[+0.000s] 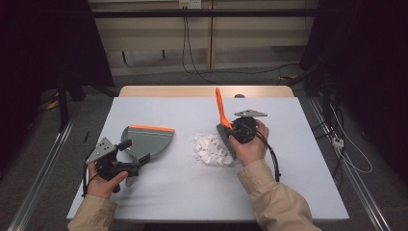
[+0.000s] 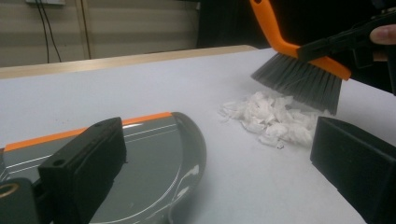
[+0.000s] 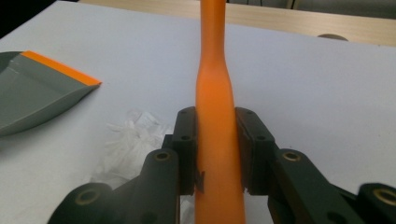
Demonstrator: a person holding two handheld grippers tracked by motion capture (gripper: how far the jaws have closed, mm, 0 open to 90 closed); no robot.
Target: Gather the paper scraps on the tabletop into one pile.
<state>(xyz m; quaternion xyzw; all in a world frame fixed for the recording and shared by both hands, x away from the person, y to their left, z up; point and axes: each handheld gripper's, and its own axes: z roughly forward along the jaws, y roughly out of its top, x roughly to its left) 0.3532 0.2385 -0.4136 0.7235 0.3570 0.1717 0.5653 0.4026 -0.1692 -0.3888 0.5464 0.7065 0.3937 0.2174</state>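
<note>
White tabletop (image 1: 288,159): the right gripper (image 3: 215,149) pinches a brush (image 2: 299,77) just beside paper scraps (image 1: 211,149); the left gripper (image 1: 126,166), spread wide, straddles the dustpan (image 1: 146,139), which a hard sweep could push away.

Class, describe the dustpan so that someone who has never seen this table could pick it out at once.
Start at the pale table and look to its left half, left of the white paper scraps. There lies the dustpan, flat and grey. Its orange front lip sets it apart from the orange-handled brush.
</note>
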